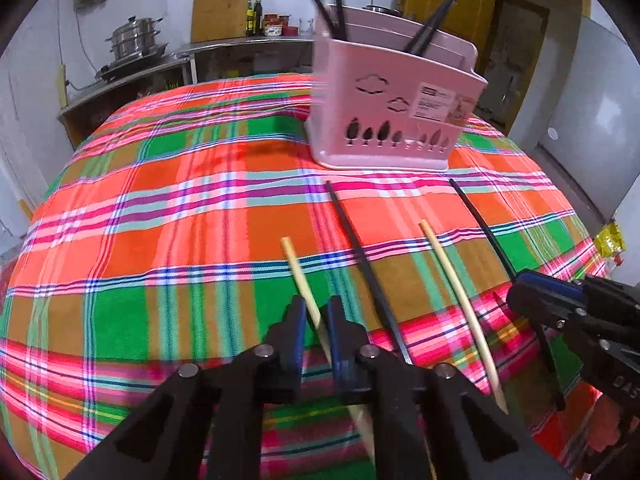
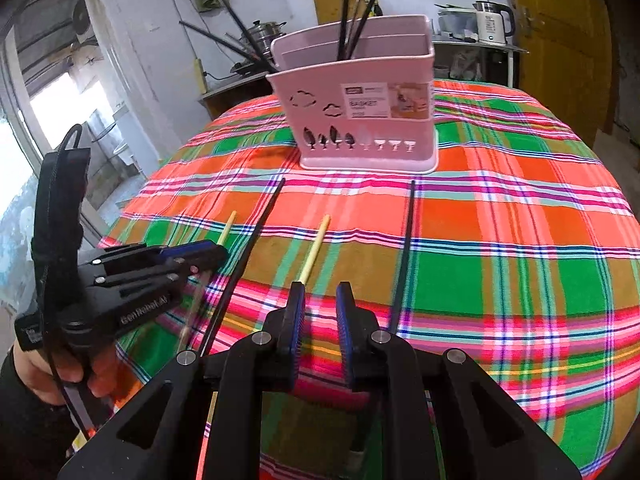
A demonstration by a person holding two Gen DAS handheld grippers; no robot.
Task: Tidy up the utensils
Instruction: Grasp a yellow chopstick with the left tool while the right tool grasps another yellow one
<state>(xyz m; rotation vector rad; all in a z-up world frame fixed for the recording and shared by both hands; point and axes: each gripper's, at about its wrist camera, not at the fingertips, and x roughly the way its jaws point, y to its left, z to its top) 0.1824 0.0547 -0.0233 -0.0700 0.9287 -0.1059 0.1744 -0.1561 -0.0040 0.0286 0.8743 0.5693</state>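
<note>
A pink utensil basket (image 1: 392,116) (image 2: 360,112) stands on the plaid table with several black chopsticks upright in it. Two light wooden chopsticks and two black ones lie in front of it. My left gripper (image 1: 316,312) (image 2: 216,252) is shut on the left wooden chopstick (image 1: 300,276) (image 2: 227,229). My right gripper (image 2: 320,296) (image 1: 520,288) is open above the table; the second wooden chopstick (image 2: 316,246) (image 1: 452,276) runs under its left finger. A black chopstick (image 1: 360,256) (image 2: 248,248) lies between the wooden ones, another (image 1: 484,228) (image 2: 404,256) at the right.
The plaid tablecloth (image 1: 160,208) (image 2: 520,240) covers a round table. A counter with a steel pot (image 1: 134,42), bottles and a cutting board (image 1: 220,8) runs behind. A kettle (image 2: 492,22) stands back right, next to a yellow door (image 2: 560,32).
</note>
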